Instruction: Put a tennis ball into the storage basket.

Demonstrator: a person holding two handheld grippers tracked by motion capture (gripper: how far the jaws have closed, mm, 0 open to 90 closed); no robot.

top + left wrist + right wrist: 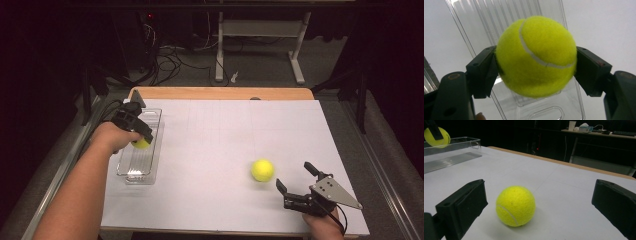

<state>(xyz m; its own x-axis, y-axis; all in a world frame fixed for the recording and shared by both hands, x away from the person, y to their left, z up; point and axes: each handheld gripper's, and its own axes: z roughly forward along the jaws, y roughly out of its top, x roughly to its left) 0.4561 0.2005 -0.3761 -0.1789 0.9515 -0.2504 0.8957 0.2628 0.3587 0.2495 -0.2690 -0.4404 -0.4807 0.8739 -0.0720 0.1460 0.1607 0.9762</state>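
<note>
Left gripper point(140, 138) clamped on a tennis ball point(536, 56) – held over the clear tray point(152, 165) along the desk's point(225, 130) left edge. Right gripper point(296, 178) near the front right corner, jaws wide apart – second ball point(262, 170) resting on the desk just ahead, untouched

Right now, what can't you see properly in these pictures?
- Held tennis ball: high view, mostly hidden by the left gripper and hand.
- Clear tray: left gripper view, its middle hidden by the ball, near end cut off.
- Right gripper: right gripper view, jaws cut by the edges.
- Far desk items: too small.
</note>
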